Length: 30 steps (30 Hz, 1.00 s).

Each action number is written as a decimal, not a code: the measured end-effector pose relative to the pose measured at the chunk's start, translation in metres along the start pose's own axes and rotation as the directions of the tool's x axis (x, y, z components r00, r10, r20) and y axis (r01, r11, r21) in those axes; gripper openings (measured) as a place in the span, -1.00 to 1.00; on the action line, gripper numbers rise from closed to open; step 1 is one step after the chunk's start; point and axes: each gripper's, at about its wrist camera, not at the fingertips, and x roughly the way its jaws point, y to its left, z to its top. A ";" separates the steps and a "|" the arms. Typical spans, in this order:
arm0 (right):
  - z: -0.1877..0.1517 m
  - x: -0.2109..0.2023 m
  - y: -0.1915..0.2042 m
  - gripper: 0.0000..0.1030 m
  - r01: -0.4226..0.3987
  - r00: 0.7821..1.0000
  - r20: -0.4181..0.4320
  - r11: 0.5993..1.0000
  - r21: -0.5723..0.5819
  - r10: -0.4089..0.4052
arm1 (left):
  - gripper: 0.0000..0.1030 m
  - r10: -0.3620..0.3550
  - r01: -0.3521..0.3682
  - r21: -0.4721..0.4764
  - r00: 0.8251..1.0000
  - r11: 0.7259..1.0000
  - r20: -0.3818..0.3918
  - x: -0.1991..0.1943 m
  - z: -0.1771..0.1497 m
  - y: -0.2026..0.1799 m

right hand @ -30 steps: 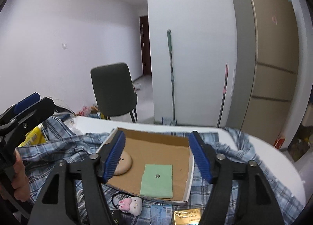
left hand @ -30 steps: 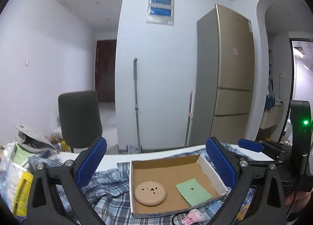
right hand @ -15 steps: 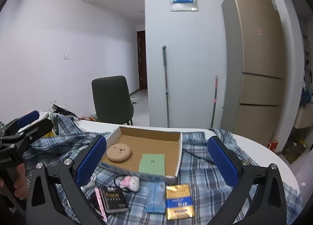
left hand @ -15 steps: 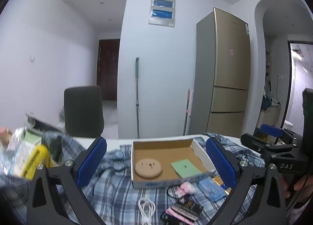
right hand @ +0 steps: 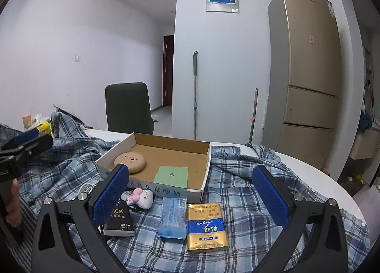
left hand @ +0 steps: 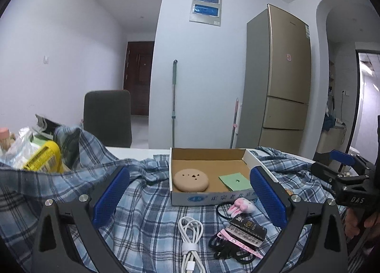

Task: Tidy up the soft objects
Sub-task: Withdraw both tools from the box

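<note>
- Plaid cloth [left hand: 147, 216] is seen spread in blue checks over the white table [right hand: 315, 173], rumpled high at the far left.
- Cardboard box [right hand: 204, 154] is found open-topped on the cloth, mid-scene; inside it a round tan cushion [left hand: 190, 180] lies at the left and a green square pad [left hand: 235, 181] at the right, the two apart.
- Left gripper [left hand: 188, 198] is held low at the near edge, its blue pads spread wide, nothing pinched between them.
- Right gripper [right hand: 190, 198] is seen just as wide; its jaws have just been opening, and nothing is caught between the pads.
- Gold packet [right hand: 206, 226] is laid flat just near of the box's right corner, with a blue tissue pack [right hand: 173, 217] touching its left side.
- Black box [right hand: 120, 219] is partly hidden behind the right gripper's left finger.
- White cable [left hand: 190, 242] is coiled near the left gripper's centre.
- Pink plush bunny [right hand: 140, 198] is tucked against the box's near wall.
- Black hair ties [left hand: 225, 250] and a pink strip [left hand: 239, 245] are bunched at the near right.
</note>
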 end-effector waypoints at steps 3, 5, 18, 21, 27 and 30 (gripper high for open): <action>-0.001 -0.003 -0.004 1.00 0.006 1.000 0.011 1.000 0.019 -0.007 | 1.00 -0.006 0.005 -0.013 1.000 1.000 -0.009 0.003 0.000 0.004; -0.001 -0.005 -0.005 1.00 0.005 1.000 0.018 1.000 0.028 -0.005 | 1.00 -0.011 0.011 -0.003 1.000 1.000 -0.019 0.004 0.000 0.001; 0.001 -0.010 0.003 1.00 0.010 0.999 0.031 1.000 -0.026 -0.010 | 1.00 -0.037 0.037 0.043 0.999 0.998 -0.008 0.000 -0.002 -0.009; 0.001 -0.009 0.003 1.00 0.009 1.000 0.029 1.000 -0.020 -0.009 | 1.00 -0.036 0.036 0.043 0.999 0.998 -0.009 0.000 -0.002 -0.010; 0.000 -0.008 0.003 1.00 0.010 1.000 0.021 1.000 -0.013 -0.010 | 1.00 -0.032 0.032 0.031 0.999 0.999 -0.019 0.002 -0.004 -0.010; 0.000 -0.007 0.002 1.00 0.010 1.000 0.016 1.000 -0.010 -0.010 | 1.00 -0.033 0.034 0.032 0.999 0.999 -0.030 0.003 -0.004 -0.009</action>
